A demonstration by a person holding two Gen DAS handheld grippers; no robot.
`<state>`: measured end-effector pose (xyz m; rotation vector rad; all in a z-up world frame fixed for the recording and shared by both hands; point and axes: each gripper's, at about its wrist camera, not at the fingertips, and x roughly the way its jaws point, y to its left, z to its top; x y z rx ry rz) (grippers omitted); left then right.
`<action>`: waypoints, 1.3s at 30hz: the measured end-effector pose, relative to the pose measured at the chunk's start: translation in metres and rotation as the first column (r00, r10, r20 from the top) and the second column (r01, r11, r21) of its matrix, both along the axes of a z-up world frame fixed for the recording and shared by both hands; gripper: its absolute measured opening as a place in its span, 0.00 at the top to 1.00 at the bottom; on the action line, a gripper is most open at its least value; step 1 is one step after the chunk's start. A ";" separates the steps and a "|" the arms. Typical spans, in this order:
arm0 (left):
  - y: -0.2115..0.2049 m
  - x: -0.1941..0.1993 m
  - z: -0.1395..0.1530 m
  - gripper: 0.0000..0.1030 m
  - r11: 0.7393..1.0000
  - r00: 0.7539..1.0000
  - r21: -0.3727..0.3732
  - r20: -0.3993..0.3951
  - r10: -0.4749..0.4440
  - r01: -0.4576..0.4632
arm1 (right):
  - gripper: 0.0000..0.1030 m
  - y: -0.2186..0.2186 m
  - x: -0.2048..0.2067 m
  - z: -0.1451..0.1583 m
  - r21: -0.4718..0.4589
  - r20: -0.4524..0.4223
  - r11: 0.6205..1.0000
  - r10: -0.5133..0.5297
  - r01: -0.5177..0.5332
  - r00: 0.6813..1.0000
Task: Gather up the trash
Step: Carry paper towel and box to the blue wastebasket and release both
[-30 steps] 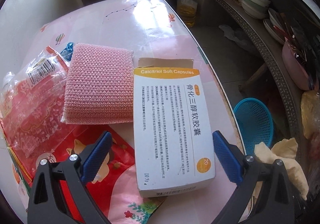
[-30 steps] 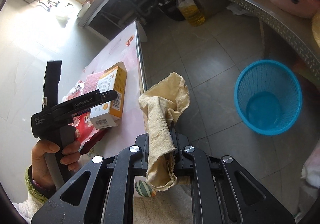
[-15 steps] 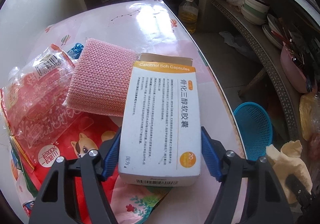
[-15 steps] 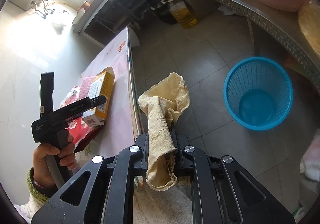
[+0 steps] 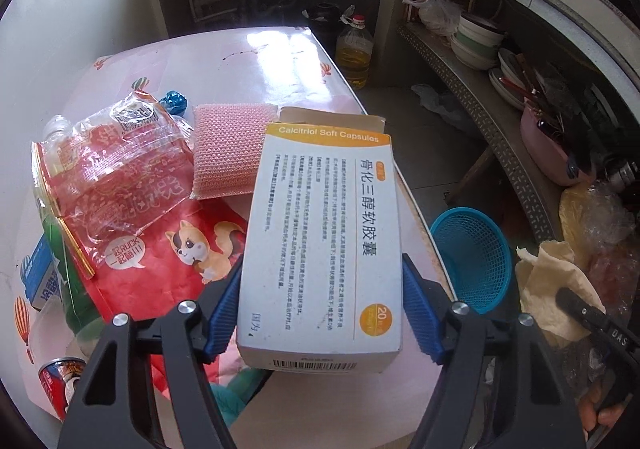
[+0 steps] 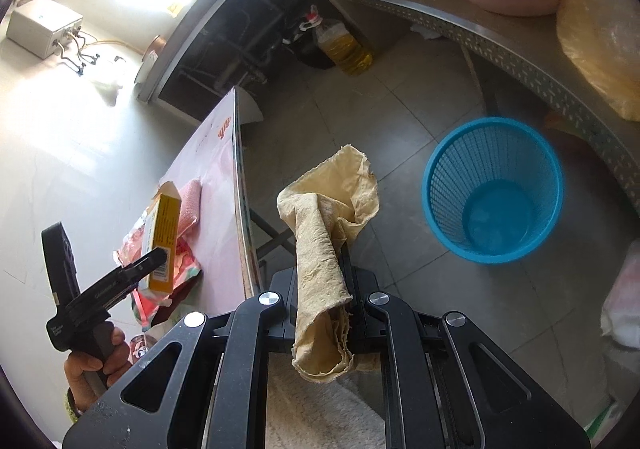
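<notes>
My left gripper [image 5: 320,309] is shut on a white and orange medicine box [image 5: 324,233], which is lifted and tilted above the table [image 5: 256,61]; the box also shows in the right wrist view [image 6: 162,245]. My right gripper [image 6: 320,281] is shut on a crumpled yellowish paper towel [image 6: 324,249], held off the table's right edge above the floor. The towel also shows in the left wrist view [image 5: 556,289]. A blue mesh waste basket [image 6: 494,191] stands on the floor to the right, also in the left wrist view [image 5: 472,253].
On the table lie a pink scouring pad [image 5: 228,149], a red snack bag [image 5: 160,257], a clear wrapper [image 5: 112,165], a blue foil ball [image 5: 174,101], a can [image 5: 60,381]. An oil bottle [image 5: 354,53] stands on the floor. A shelf with dishes [image 5: 480,45] lines the right.
My left gripper closed on the medicine box and lifted it off the table. My right gripper with the paper towel moved slightly relative to the basket.
</notes>
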<state>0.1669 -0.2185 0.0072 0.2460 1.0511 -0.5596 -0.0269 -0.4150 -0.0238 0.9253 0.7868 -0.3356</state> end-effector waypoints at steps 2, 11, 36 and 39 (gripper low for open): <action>0.001 -0.007 0.004 0.32 1.000 1.000 -0.017 -0.004 -0.011 0.011 | 0.89 -0.007 -0.008 0.000 -0.007 0.005 1.000 -0.026 0.026 1.000; -0.019 -0.030 0.023 0.32 0.992 0.995 -0.082 0.015 -0.096 0.097 | 0.89 -0.036 -0.043 -0.014 0.006 -0.030 0.988 -0.154 0.154 0.988; -0.263 -0.020 -0.096 0.17 0.935 0.881 -0.054 -0.319 -0.349 0.351 | 0.44 -0.118 -0.016 -0.140 -0.039 -0.246 0.919 -0.389 0.392 0.888; -0.251 -0.020 -0.087 0.17 0.935 0.893 -0.065 -0.280 -0.352 0.349 | 0.42 -0.113 -0.021 -0.137 -0.053 -0.240 0.918 -0.394 0.393 0.887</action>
